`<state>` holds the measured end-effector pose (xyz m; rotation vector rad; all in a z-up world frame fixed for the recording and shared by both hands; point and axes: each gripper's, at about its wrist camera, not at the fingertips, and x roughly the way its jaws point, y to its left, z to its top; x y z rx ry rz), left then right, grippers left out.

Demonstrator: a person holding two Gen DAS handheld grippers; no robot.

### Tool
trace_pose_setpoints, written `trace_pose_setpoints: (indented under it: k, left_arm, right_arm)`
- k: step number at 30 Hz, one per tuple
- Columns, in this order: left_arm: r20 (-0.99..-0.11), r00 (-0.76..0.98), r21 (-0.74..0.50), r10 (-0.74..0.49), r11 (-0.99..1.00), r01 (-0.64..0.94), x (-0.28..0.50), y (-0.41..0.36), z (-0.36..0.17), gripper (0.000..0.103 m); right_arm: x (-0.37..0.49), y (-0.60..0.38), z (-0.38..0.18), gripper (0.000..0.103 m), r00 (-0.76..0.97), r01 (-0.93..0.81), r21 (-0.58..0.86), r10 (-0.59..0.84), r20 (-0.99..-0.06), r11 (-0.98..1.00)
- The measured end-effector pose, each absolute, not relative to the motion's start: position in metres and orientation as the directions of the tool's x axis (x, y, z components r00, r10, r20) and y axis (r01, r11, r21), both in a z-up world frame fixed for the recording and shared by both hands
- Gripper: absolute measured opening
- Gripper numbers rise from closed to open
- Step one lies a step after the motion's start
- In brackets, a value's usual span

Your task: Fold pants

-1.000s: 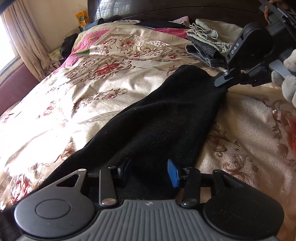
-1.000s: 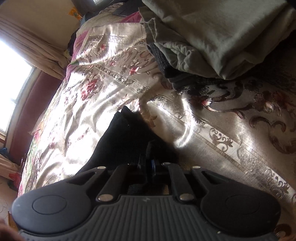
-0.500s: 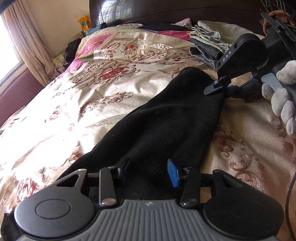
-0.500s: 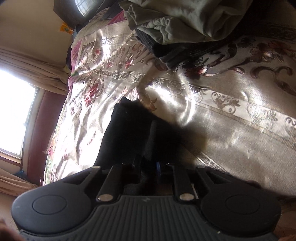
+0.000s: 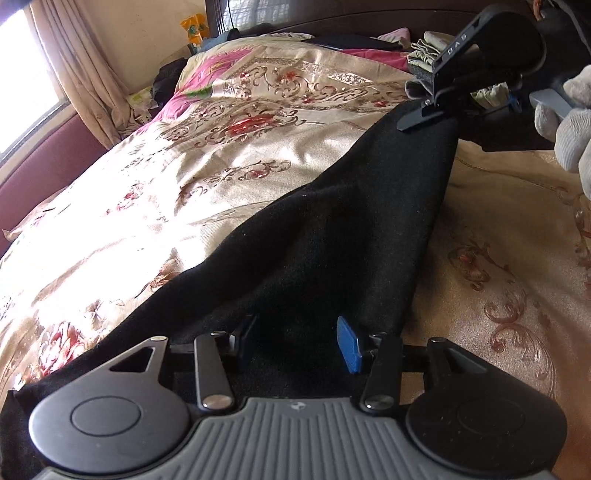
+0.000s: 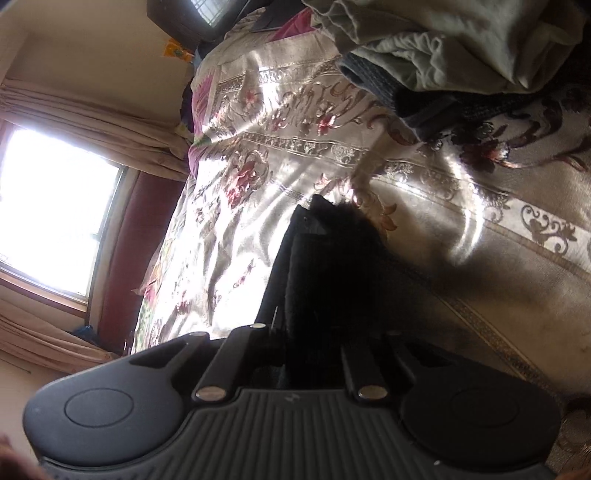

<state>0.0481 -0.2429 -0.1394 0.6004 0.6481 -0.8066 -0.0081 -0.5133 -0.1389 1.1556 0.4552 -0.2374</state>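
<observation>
The black pants lie lengthwise on the floral bedspread, running from my left gripper up to the right one. My left gripper is open over the near end of the pants, its blue-padded fingers spread apart on the cloth. My right gripper is shut on the far end of the pants and lifts it off the bed. In the right wrist view the black cloth fills the space between the closed fingers and hides their tips.
A stack of folded grey-green clothes sits at the head of the bed, just beyond the right gripper. A dark headboard is behind it. A window with curtains is to the left. A gloved hand holds the right gripper.
The right gripper has risen and drawn the far end of the pants up and toward the left gripper. The left gripper stays open on the near end.
</observation>
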Motion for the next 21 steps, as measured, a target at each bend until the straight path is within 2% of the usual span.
trace_pose_setpoints:
  k: [6, 12, 16, 21]
  left_arm:
    - [-0.677, 0.501, 0.117, -0.539, 0.593, 0.797, 0.053, -0.215, -0.141, 0.061]
    - [-0.663, 0.508, 0.052, -0.550, 0.643, 0.764, 0.069, -0.150, -0.124, 0.061]
    - [-0.632, 0.583, 0.046, -0.511, 0.726, 0.686, 0.084, -0.082, -0.108, 0.061]
    - [-0.612, 0.670, 0.044, -0.421, 0.827, 0.561, 0.101, 0.007, -0.100, 0.061]
  right_arm:
    - [0.002, -0.470, -0.071, 0.009, 0.915, 0.310, 0.802, 0.069, -0.398, 0.510]
    - [0.029, -0.377, -0.012, 0.009, 0.930, 0.174, 0.783, 0.162, -0.330, 0.597]
    - [0.064, -0.296, -0.002, 0.009, 0.893, 0.079, 0.774, 0.300, -0.335, 0.628]
    - [0.115, -0.178, -0.022, 0.009, 0.798, -0.036, 0.783, 0.489, -0.352, 0.621]
